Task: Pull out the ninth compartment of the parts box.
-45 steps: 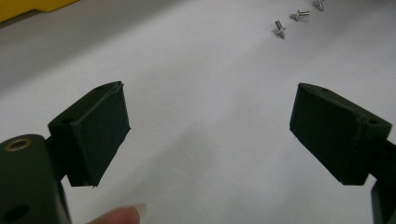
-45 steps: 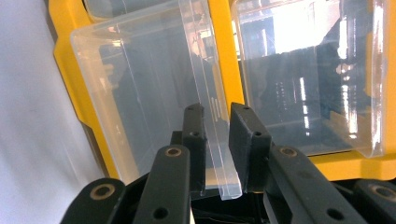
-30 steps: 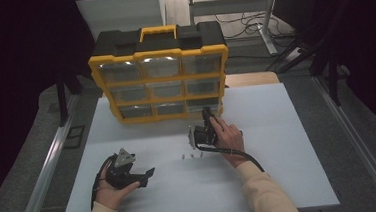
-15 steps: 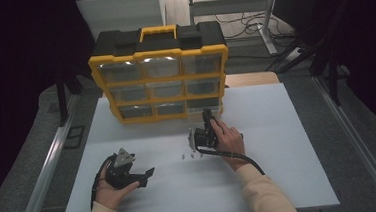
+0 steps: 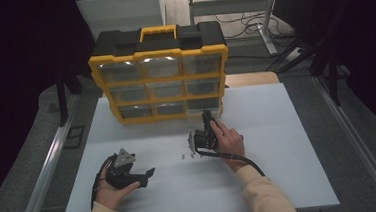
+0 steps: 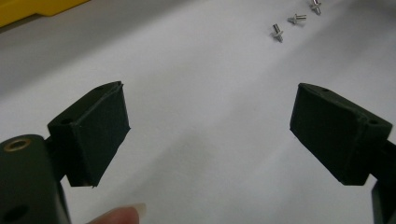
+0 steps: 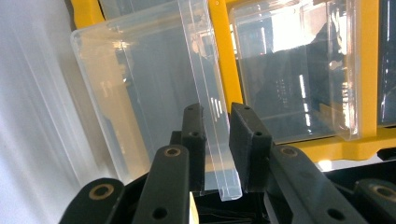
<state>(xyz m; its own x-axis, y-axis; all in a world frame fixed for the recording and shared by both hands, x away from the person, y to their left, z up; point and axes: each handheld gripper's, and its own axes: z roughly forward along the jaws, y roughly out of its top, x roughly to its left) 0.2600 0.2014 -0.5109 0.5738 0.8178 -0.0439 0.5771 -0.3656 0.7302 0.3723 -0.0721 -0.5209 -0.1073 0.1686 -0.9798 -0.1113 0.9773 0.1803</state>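
We find the right gripper (image 5: 201, 131) near the middle of the white worktop (image 5: 289, 149), its 2 jaws pinching the front lip of a clear drawer (image 7: 140, 93) that sits at the bottom right corner of the yellow organizer (image 5: 159, 73), which stands along the worktop's far edge. The left gripper (image 5: 130, 173) rests in the person's left hand (image 5: 109, 191) near the front left corner, jaws spread wide with nothing between them. We note 3 small screws (image 6: 295, 19) lying loose on the worktop just left of the right gripper.
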